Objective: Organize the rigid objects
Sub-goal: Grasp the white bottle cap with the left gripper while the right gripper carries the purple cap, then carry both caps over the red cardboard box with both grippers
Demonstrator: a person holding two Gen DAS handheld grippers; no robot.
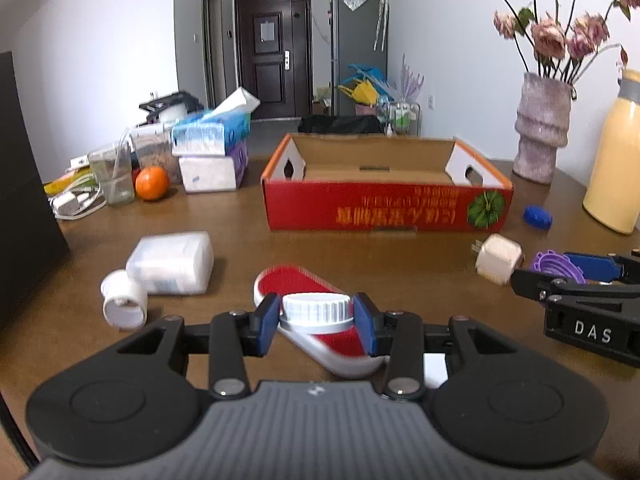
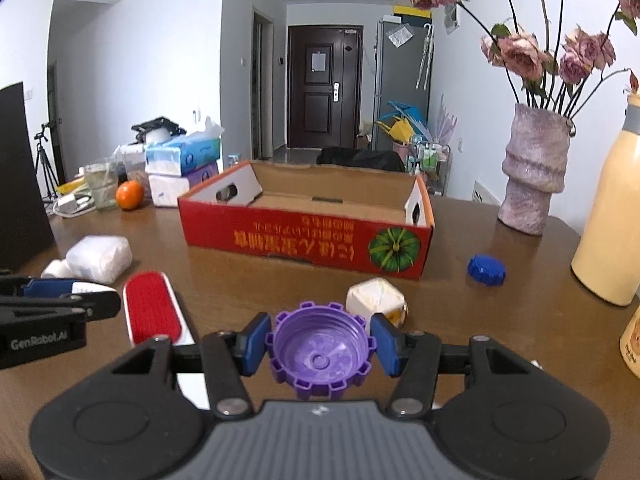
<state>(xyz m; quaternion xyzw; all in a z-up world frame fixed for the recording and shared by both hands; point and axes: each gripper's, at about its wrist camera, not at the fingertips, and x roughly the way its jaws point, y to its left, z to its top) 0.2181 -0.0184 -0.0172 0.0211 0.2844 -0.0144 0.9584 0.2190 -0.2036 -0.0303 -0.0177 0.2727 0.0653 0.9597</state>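
I have a white cap (image 1: 317, 309) clamped in my left tool (image 1: 316, 320), above the red brush (image 1: 292, 280) on the bench (image 1: 400, 256). My right tool (image 2: 320, 346) clamps a purple cap (image 2: 320, 354), the red box (image 2: 304, 236) beyond.

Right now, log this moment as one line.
left claw: shut on white cap | right claw: shut on purple cap | red box: looks empty

Two low wrist views — both facing the red box (image 1: 386, 208) — close.
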